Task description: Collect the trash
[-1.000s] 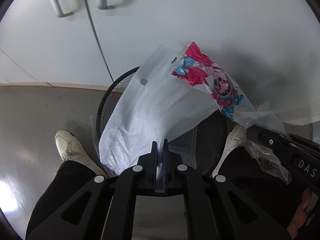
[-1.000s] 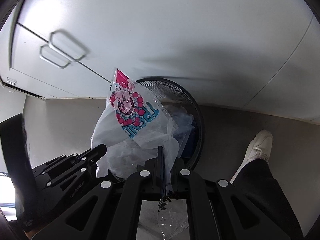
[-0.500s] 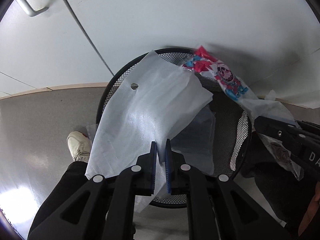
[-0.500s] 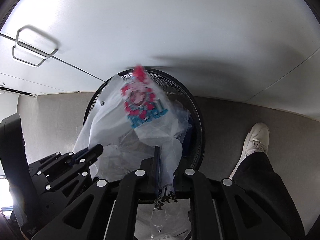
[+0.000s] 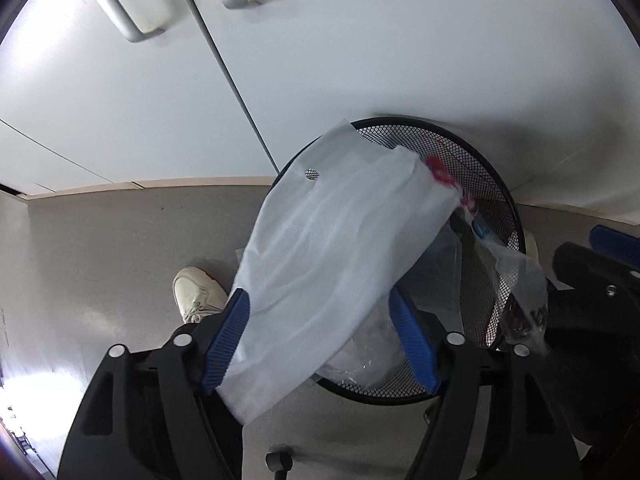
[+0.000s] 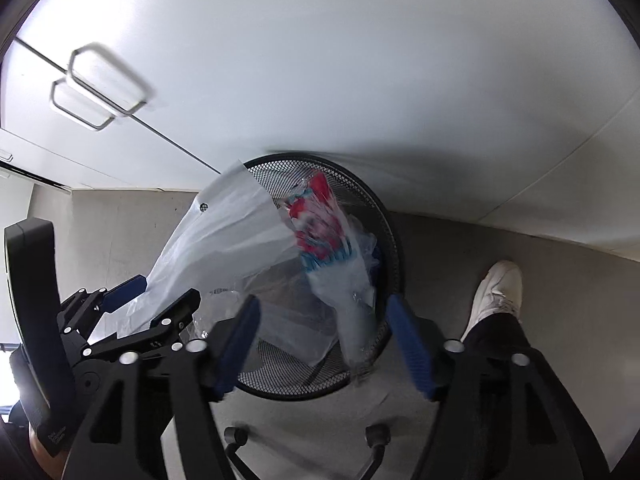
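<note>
Left wrist view: left gripper (image 5: 320,340) jaws opening, pads clear of the translucent white plastic bag (image 5: 328,248), which slumps over the round black mesh wastebasket (image 5: 508,216) rim, released above it to drop in.

Right wrist view: right gripper (image 6: 324,344) jaws opening too; red-and-blue printed clear wrapper (image 6: 320,224) falls free into the basket.

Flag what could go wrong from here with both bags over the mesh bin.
1. The white foam bag lies across the mesh bin's near rim, its lower end over the floor; with the left gripper opening, it may slide out.
2. The printed clear bag hangs by the rim between the opening right gripper's jaws and could snag there.
</note>
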A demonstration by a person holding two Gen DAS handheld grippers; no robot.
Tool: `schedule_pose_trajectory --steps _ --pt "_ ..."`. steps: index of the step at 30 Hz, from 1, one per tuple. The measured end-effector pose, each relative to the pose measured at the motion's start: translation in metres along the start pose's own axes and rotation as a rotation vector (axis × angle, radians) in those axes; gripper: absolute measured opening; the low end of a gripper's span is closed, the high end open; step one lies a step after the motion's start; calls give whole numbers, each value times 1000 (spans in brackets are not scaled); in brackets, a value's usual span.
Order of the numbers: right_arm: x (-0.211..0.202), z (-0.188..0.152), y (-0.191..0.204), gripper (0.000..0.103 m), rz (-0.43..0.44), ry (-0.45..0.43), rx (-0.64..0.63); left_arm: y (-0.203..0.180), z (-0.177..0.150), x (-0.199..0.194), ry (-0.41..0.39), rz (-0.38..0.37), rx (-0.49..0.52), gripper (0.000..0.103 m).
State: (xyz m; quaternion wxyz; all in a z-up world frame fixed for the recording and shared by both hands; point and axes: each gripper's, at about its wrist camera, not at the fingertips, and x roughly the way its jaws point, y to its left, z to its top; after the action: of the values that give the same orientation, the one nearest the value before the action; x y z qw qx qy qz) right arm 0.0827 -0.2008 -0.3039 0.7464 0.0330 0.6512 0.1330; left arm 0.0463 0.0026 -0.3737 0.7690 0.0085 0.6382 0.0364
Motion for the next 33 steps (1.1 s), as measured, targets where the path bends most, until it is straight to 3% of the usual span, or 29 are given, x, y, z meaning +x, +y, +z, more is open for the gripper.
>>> schedule_pose_trajectory --steps 3,10,11,20,24,33 --pt "-25 -5 1 88 -15 -57 -16 0 -3 -19 -30 -4 4 82" --pt "-93 -18 -7 94 -5 -179 1 0 -7 -77 -125 -15 -1 93" --pt "-108 -21 -8 95 3 -204 4 4 -8 -91 -150 -21 -11 99" --pt "-201 -61 -3 99 -21 -378 -84 2 -25 -183 -302 -72 -53 99" --pt "-224 -85 2 99 -29 -424 -121 -13 -41 -197 -343 -105 -52 99" --pt "-238 -115 -5 99 4 -464 -91 -26 -68 -228 -406 -102 -24 99"
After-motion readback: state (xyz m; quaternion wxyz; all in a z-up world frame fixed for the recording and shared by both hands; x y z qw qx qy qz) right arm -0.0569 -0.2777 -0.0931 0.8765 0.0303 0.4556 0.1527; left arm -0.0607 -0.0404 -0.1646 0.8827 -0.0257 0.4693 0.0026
